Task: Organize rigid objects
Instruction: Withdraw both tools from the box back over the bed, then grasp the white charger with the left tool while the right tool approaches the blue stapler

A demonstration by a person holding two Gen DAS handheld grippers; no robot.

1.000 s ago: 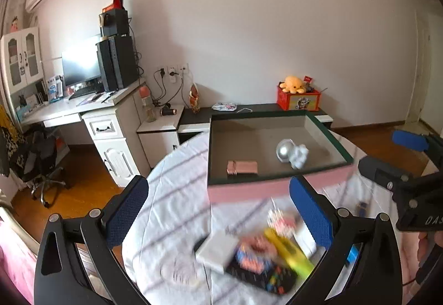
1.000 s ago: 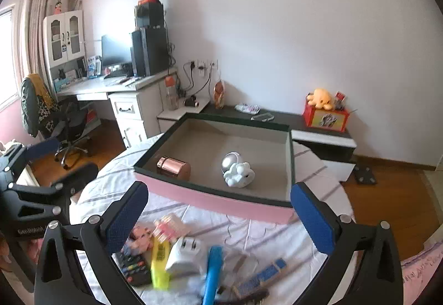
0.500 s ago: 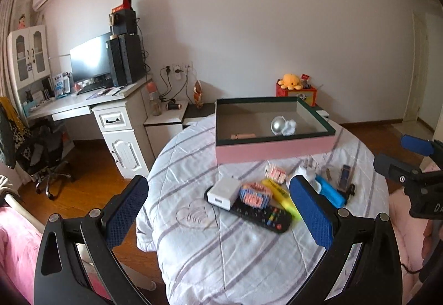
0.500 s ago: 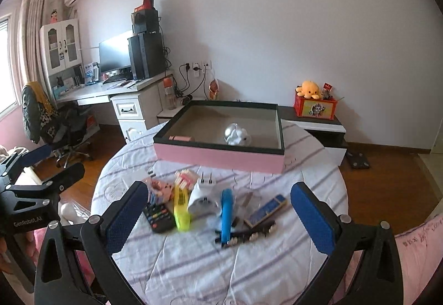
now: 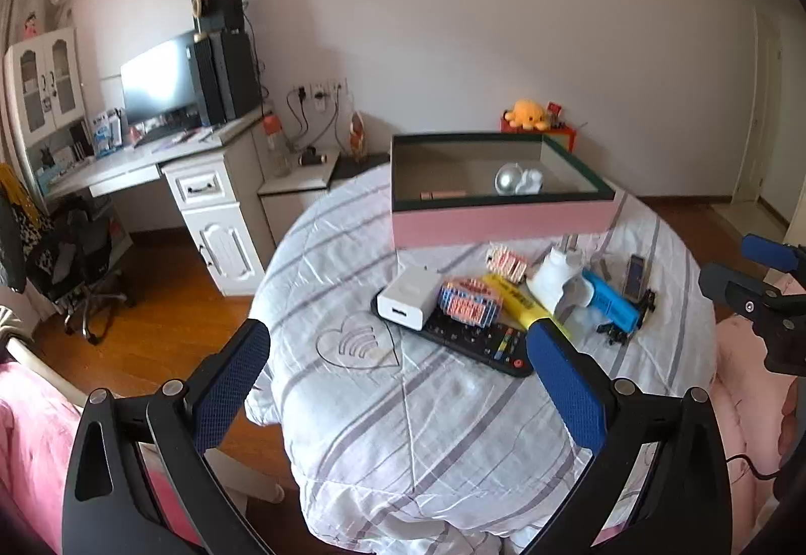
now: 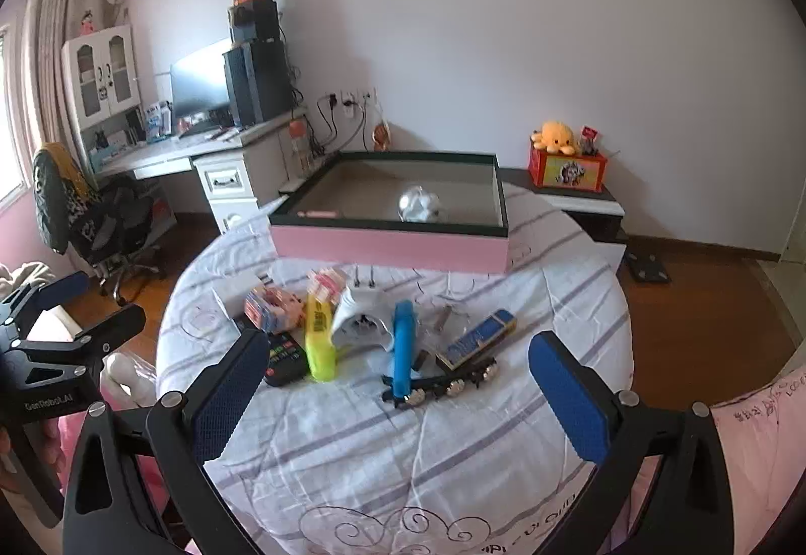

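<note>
Left wrist view: both grippers (image 5: 398, 376) (image 6: 398, 384) agape, empty, farther back from pink box (image 5: 504, 222).

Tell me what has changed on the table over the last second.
Both grippers, left gripper and right gripper, have pulled back from the pink box, so the whole table now shows. Their jaws stayed wide open and empty; nothing was taken or released. The silver ball in the box and the clutter pile around the yellow highlighter lie as before.
</note>
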